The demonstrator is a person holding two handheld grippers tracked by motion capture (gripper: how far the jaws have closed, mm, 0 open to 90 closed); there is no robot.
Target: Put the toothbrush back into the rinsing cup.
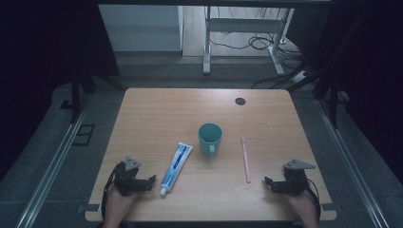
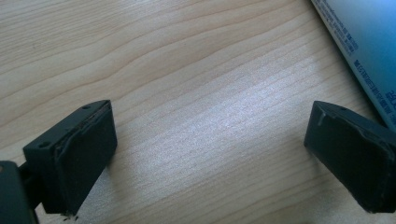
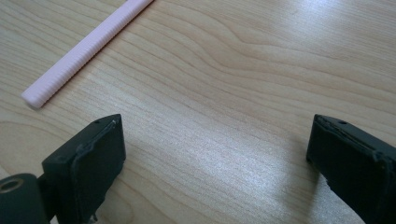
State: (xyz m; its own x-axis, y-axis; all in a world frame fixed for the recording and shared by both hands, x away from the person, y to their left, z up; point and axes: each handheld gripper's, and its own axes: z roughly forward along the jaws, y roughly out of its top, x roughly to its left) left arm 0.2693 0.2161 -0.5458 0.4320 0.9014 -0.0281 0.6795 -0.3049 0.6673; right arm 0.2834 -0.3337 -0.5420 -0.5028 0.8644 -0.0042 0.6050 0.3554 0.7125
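A: We have a wooden table [image 1: 142, 114] with 3 things laid across its middle. What do we put first?

B: The teal mug [image 1: 209, 137]. It stands upright near the centre, its handle turned toward the person's side, and we can see into its open mouth.

A: To its left?

B: A blue and white toothpaste tube [image 1: 176, 168], lying flat on a slant, its white cap at the near end and its crimped end nearest the mug. They sit close but apart.

A: And to the right of the mug we have the pink toothbrush [image 1: 245, 159], lying flat, bristle head at the far end, handle pointing toward the near edge.

B: Now the 2 grippers. The left gripper [image 1: 151, 179] rests at the near left corner, held by a hand [image 1: 117, 202], just beside the tube's cap end. In the left gripper view its jaws are spread wide over bare wood, with the tube's printed side close by the right jaw.

A: The right gripper [image 1: 267, 181] sits at the near right corner in the other hand [image 1: 303, 205]. Its jaws are likewise parted, nothing between them, and the toothbrush handle's end lies just beyond the left jaw in the right gripper view.

B: We also note 1 dark round spot [image 1: 240, 101] near the table's far edge.
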